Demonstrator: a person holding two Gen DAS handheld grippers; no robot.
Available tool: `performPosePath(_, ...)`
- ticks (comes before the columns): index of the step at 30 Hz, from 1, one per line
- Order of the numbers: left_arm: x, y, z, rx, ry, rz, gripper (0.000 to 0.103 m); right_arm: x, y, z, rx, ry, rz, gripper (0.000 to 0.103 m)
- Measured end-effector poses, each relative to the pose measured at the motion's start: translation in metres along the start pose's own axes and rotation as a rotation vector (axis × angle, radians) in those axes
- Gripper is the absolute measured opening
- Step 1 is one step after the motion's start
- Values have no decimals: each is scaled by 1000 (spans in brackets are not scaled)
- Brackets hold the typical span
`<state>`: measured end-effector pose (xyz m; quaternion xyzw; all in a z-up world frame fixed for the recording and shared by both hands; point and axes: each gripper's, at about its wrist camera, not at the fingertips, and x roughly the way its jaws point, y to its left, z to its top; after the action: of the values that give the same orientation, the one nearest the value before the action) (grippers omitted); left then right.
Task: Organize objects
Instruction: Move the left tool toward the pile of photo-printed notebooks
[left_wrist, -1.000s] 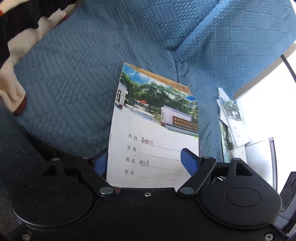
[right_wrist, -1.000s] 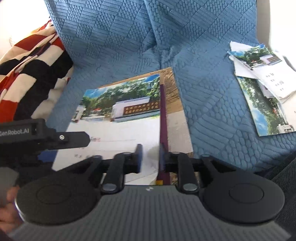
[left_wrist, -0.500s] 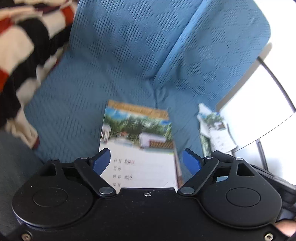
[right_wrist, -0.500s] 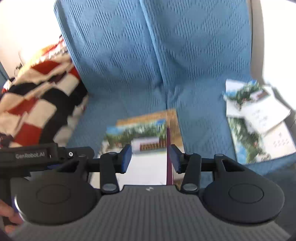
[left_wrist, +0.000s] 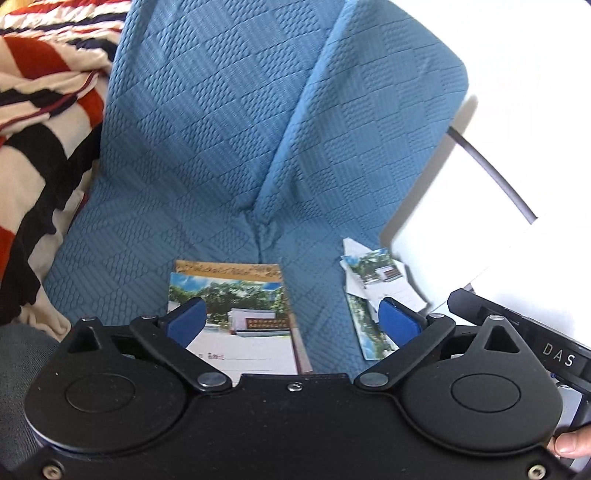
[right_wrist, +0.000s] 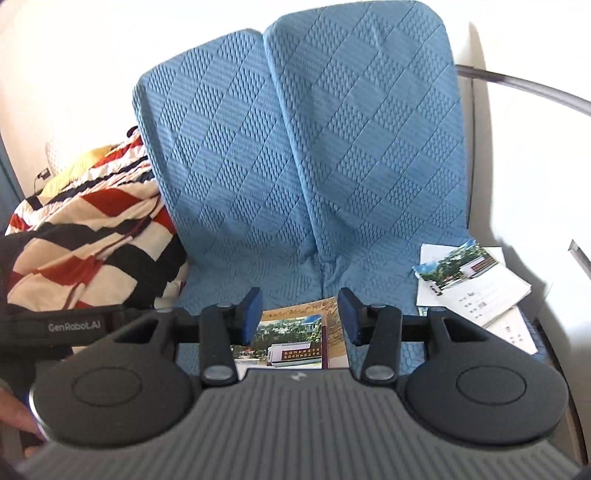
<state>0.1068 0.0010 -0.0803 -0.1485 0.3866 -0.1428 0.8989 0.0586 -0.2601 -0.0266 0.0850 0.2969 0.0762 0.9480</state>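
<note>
A small stack of notebooks (left_wrist: 240, 314) with a photo cover lies flat on the blue sofa seat (left_wrist: 147, 240), on top of a brown-edged book (left_wrist: 225, 266). My left gripper (left_wrist: 293, 325) hangs above the stack, its jaws opening wide, with nothing between the blue pads (left_wrist: 186, 325). In the right wrist view the same stack (right_wrist: 291, 343) lies below my right gripper (right_wrist: 301, 315), which is open and holds nothing. A loose pile of similar notebooks (right_wrist: 469, 284) lies askew at the seat's right end, also seen from the left wrist as the loose pile (left_wrist: 373, 288).
A red, black and cream striped blanket (right_wrist: 85, 240) is heaped on the left of the sofa. The blue backrest (right_wrist: 314, 147) rises behind. A white wall and a dark rail (right_wrist: 535, 88) stand to the right. The other gripper's black body (left_wrist: 524, 336) shows at the right edge.
Both grippers have risen away from the notebook stack, which stays on the seat. The left jaws have spread wider. The right jaws have opened off the stack's edge.
</note>
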Motion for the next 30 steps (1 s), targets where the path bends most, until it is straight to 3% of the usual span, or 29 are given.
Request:
performPosePath(15, -16, -39, -11, 80, -15, -28, 102, -47, -12, -21, 32, -30, -106, 48)
performPosePath(30, 19, -80, -27, 140, 44, -74, 102, -54, -56, -37, 120, -35, -196, 48)
